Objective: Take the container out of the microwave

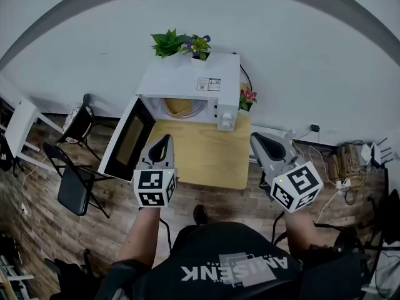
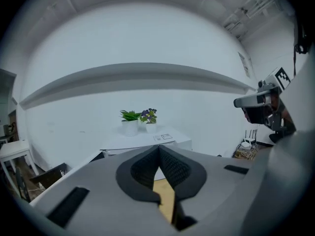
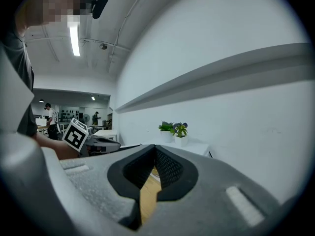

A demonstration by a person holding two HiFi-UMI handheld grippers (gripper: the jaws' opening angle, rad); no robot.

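Underfoot, a dark wood-plank floor (image 1: pixel 37 230), running up to a plain white wall (image 1: pixel 300 55). Against that wall, a small wooden counter (image 1: pixel 206 161), bare across its near half. Left of it, two black folding chairs (image 1: pixel 75 186), standing apart from the counter.

At the counter's far end, a white microwave (image 1: pixel 187 80), backed up to the wall. Its door (image 1: pixel 128 139) hangs wide open to the left, reaching out past the counter's left edge.

Over the counter's near left corner, just beside that open door, the left tool (image 1: pixel 166 139). Points toward the microwave, close to level. Jaws fully together, pads meeting at the tips, nothing gripped; only counter wood shows through the gap behind them. By the near right corner, the right tool (image 1: pixel 256 139). Likewise aimed forward, likewise closed and empty, well apart from the left one.

Inside the lit microwave cavity, the container (image 1: pixel 178 106): yellowish, possibly a bowl, though too small and shadowed to say. Sits well away from both tools, touched by neither.

On the microwave's roof, at the back, a leafy green plant (image 1: pixel 167 42) and a purple-flowered plant (image 1: pixel 200 45), side by side. Tucked against the microwave's right side, a red-flowered pot (image 1: pixel 248 97).
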